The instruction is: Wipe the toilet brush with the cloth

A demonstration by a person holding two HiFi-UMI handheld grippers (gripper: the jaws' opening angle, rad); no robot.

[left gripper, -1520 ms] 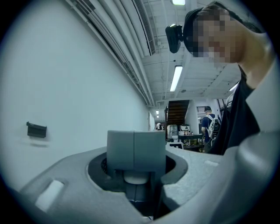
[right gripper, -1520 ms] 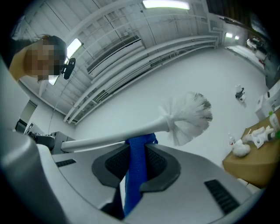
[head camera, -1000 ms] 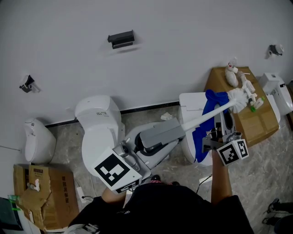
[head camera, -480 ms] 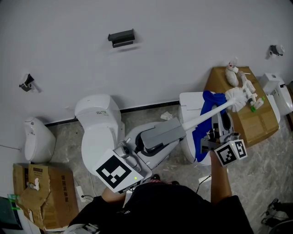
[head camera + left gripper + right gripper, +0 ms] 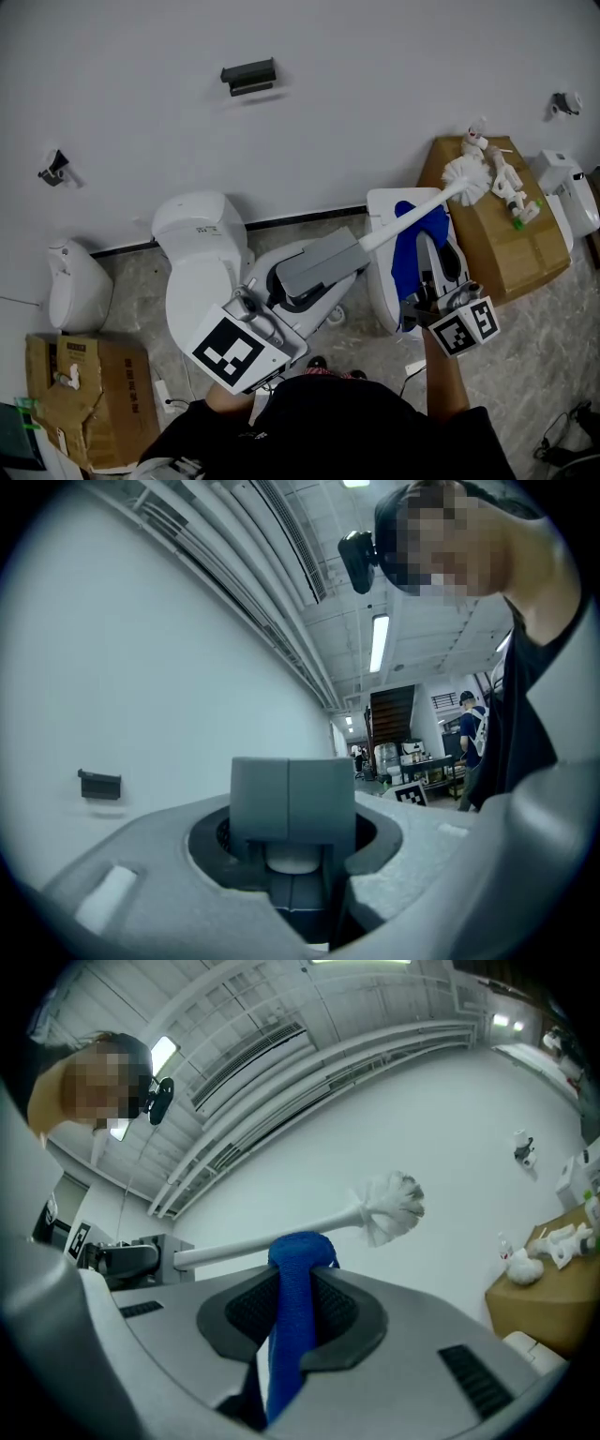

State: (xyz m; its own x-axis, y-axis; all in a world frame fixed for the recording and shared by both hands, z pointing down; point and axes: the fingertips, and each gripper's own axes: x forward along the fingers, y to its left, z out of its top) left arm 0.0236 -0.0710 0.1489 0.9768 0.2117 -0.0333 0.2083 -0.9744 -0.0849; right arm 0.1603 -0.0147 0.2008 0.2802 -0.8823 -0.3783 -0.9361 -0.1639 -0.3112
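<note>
Two tongs, both loaded. On the left tongs: jaws closed round the handle end of the toilet brush, held out in the air. On the right tongs: jaws pinched narrow on a fold of the blue cloth, with the top of that fold lapped over the white shaft about halfway along.

Long axis of the brush: from the left tongs at lower left, up and to the right in the head view, ending in the bristle head. From the cloth, bristles farther out along the shaft, up-right and apart from it; right hand clearly the nearer one. Likely calls for a slide of the cloth along that line toward the bristles, or back toward the grip, with the left side steady.

Below the shaft: a white fixture. Beneath the bristle head: a cardboard box with small items. Off to the left: a toilet. Nothing across the shaft itself; only risk, seemingly, the hanging cloth tail snagging on the fixture.
</note>
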